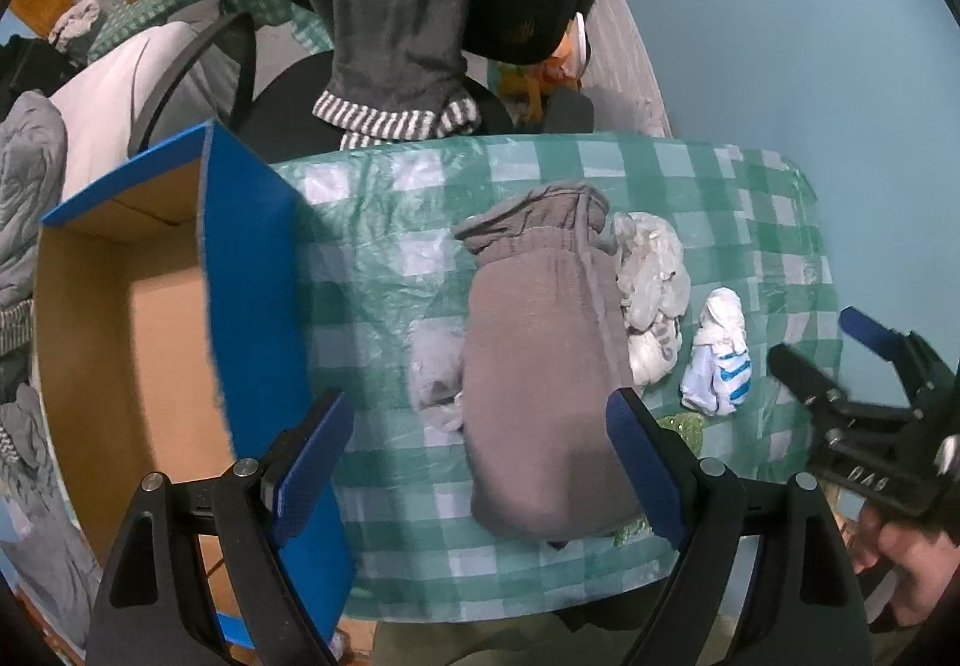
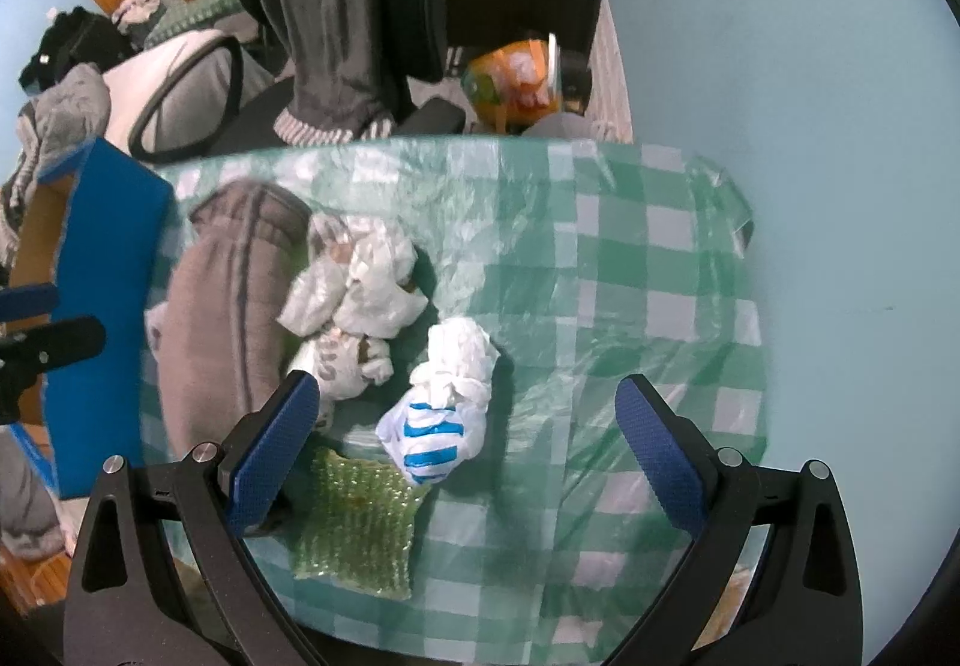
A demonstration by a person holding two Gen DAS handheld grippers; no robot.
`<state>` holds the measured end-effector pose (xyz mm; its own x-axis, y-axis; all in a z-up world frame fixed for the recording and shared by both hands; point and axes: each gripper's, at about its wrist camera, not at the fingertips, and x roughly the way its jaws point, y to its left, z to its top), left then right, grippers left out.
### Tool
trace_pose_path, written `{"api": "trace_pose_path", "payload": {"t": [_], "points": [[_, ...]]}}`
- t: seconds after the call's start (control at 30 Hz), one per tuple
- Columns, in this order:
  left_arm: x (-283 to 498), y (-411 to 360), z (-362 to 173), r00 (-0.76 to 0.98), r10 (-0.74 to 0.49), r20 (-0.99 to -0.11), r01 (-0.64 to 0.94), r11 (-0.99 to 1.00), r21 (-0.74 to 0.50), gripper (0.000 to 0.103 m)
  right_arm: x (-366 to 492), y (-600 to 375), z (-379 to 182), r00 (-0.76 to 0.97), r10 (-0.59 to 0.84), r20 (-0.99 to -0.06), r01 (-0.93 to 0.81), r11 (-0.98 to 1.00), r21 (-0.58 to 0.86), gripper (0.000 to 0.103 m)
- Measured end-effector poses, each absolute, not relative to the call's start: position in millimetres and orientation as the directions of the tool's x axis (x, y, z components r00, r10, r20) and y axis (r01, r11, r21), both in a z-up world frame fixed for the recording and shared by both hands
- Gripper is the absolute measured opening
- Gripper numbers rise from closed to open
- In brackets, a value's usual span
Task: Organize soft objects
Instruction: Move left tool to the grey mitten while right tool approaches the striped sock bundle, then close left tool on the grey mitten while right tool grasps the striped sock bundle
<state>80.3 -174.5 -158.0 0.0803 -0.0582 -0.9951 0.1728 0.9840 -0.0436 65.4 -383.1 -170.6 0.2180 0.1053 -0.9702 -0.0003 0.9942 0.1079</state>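
Soft cloth on glossy plastic
Matt fleecy grey pouch, crinkled white bags, bubbly green wrap, shiny checked tablecloth

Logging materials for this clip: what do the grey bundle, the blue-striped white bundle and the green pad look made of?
Grey bundle: soft matte fleece-like fabric, seamed. Blue-striped white bundle: thin crinkled plastic, probably a knotted bag. Green pad: glossy bubble-wrap-like plastic, bumpy.

My left gripper hangs with its blue fingers spread wide above the grey folded cloth on the green-checked counter. Crumpled white bags touch the cloth's right edge; a white, blue-striped bundle lies just beyond. The blue cardboard box stands open at left. My right gripper shows at the right edge.
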Motion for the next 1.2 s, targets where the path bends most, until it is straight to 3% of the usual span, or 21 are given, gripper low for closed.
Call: {"api": "trace_pose_path", "payload": {"t": [0.37, 0.63, 0.83, 0.9, 0.93, 1.2], "points": [[96, -196, -198, 0.004, -0.031, -1.0, 0.178, 0.984, -0.03, 0.088, 66, -382, -208, 0.153, 0.09, -0.984, 0.01, 0.996, 0.092, 0.1], [107, -200, -211, -0.024, -0.014, -1.0, 0.164, 0.986, -0.018, 0.088, 63, -375, -226, 0.113, 0.092, -0.989, 0.011, 0.996, 0.094, 0.091], [113, -204, -222, -0.054, 0.006, -0.999, 0.156, 0.988, -0.003, 0.087, 64, -367, -234, 0.094, 0.085, -0.992, -0.017, 0.996, 0.083, 0.071], [114, -205, -227, -0.066, 0.011, -0.998, 0.148, 0.989, 0.001, 0.087, 63, -366, -234, 0.09, 0.101, -0.991, -0.026, 0.995, 0.1, 0.051], [115, -204, -229, -0.072, 0.008, -0.997, 0.143, 0.99, -0.002, 0.087, 64, -365, -233, 0.091, 0.109, -0.99, -0.028, 0.994, 0.107, 0.047], [123, -209, -244, -0.116, 0.001, -0.993, 0.134, 0.991, -0.014, 0.087, 70, -369, -221, 0.125, 0.133, -0.983, -0.011, 0.991, 0.133, 0.043]]}}
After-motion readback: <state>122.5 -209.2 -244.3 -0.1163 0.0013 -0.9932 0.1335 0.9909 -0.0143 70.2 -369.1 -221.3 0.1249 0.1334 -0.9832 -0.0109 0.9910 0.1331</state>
